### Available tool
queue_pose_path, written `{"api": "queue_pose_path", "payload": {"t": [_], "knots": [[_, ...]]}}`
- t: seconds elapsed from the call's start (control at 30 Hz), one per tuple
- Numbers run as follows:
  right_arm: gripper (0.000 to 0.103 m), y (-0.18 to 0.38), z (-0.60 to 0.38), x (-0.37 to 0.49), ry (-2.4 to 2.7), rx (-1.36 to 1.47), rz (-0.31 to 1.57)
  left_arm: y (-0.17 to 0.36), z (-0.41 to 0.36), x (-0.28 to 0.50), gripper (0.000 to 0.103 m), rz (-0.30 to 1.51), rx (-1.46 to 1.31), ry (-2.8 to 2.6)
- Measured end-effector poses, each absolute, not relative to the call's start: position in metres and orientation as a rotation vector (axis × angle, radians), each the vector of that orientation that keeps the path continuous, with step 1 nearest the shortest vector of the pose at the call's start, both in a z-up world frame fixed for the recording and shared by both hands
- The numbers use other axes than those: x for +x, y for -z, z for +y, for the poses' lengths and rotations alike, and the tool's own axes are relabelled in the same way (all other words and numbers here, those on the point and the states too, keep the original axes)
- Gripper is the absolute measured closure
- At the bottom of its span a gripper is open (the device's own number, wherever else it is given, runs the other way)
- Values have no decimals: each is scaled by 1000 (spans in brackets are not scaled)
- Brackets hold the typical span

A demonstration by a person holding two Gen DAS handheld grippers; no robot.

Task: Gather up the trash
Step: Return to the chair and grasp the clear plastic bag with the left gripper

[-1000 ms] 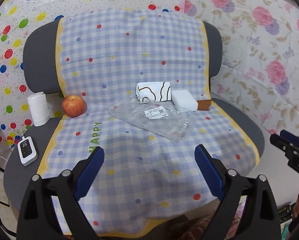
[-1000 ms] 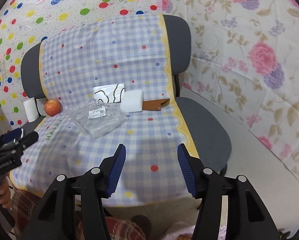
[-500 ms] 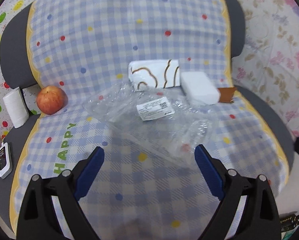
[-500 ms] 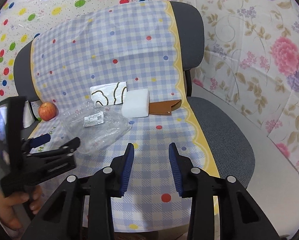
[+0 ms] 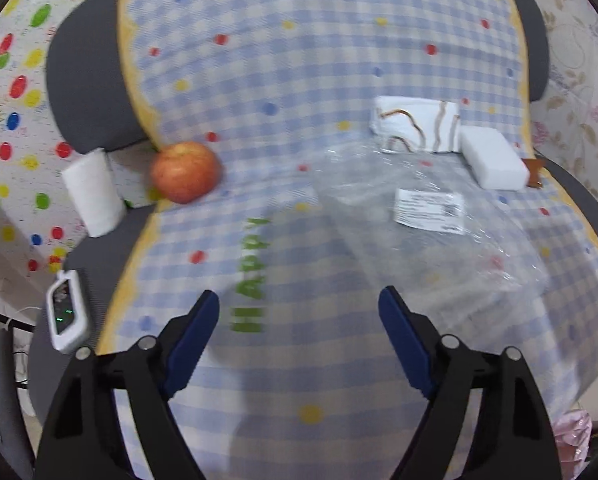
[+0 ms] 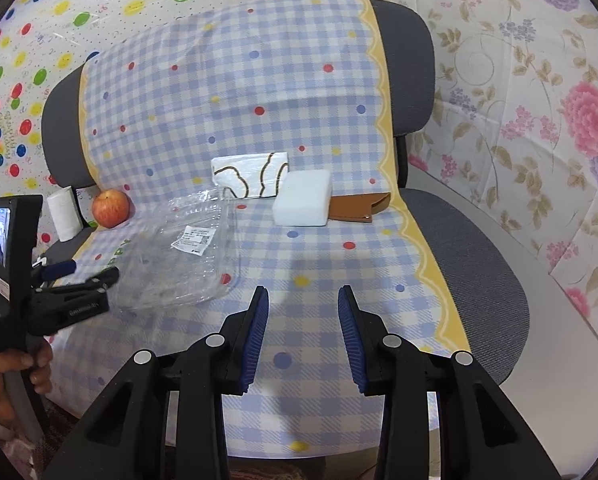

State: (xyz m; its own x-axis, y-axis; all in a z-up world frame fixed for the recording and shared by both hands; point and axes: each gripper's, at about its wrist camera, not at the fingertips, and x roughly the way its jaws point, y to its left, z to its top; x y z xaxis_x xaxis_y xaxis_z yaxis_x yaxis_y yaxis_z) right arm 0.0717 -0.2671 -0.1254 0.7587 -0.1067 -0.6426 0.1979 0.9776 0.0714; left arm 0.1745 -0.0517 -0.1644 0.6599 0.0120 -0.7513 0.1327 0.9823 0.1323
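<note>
Clear plastic bag flat on checkered cloth, beside apple.

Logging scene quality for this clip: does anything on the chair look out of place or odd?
Yes: a crumpled clear plastic bag with a white label lies loose across the checked cloth, the obvious trash. A brown flat piece pokes out from behind the white block. Nothing spilled or damaged.

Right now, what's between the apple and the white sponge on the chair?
The clear plastic bag and the patterned napkin pack lie between apple and sponge, clearest in the right wrist view.
</note>
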Motion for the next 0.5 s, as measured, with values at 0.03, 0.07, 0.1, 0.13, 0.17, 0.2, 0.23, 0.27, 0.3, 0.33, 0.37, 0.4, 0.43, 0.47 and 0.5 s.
{"api": "queue_pose_path", "payload": {"t": [0.03, 0.07, 0.1, 0.13, 0.17, 0.2, 0.23, 0.27, 0.3, 0.33, 0.37, 0.4, 0.43, 0.47, 0.5], "knots": [[65, 126, -265, 73, 163, 138, 691, 163, -45, 176, 29, 848, 174, 62], [65, 126, -264, 74, 160, 139, 691, 162, -38, 178, 32, 849, 158, 64], [65, 126, -263, 75, 156, 140, 692, 160, -32, 180, 33, 853, 131, 80], [65, 126, -262, 75, 153, 142, 693, 159, -27, 181, 34, 859, 104, 105], [65, 126, -262, 76, 150, 144, 690, 158, -24, 182, 35, 865, 65, 146], [65, 127, -262, 77, 152, 144, 687, 158, -23, 182, 36, 867, 43, 174], [65, 127, -263, 79, 154, 146, 687, 158, -25, 182, 36, 870, 26, 197], [65, 127, -264, 80, 153, 149, 687, 159, -28, 183, 36, 876, 10, 219], [65, 128, -264, 82, 155, 153, 686, 160, -33, 184, 36, 879, 4, 229], [65, 128, -264, 83, 158, 156, 686, 162, -40, 185, 36, 880, -2, 241], [65, 129, -265, 84, 158, 160, 687, 164, -45, 185, 36, 879, 0, 245], [65, 129, -266, 85, 159, 161, 688, 167, -50, 185, 36, 880, 5, 247], [65, 130, -266, 86, 163, 161, 689, 171, -57, 190, 42, 886, 9, 247], [65, 130, -266, 87, 163, 161, 689, 175, -61, 194, 47, 895, 8, 245], [65, 130, -267, 87, 162, 162, 687, 178, -63, 198, 48, 904, 12, 232]]}}
